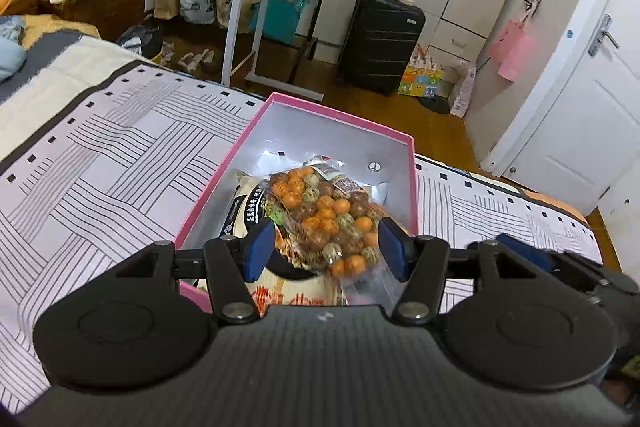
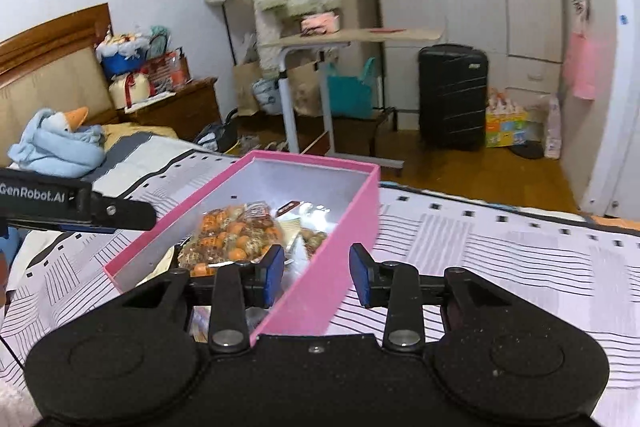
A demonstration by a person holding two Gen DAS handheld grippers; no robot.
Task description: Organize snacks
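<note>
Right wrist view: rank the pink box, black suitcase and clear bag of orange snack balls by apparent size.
1. Pink cardboard box, largest, though it is also nearest the camera.
2. Black ribbed hard-shell suitcase, far across the room.
3. Clear bag of orange snack balls, partly hidden inside the box.

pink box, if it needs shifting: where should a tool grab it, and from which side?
Judgement: grip the pink box by its long right wall, from above at the near end. That wall is thin, upright and bare outside, and the right tool already straddles it, one pad inside, one outside. Avoid the middle: the clear bag of orange and green snacks fills it, under the left tool.
</note>
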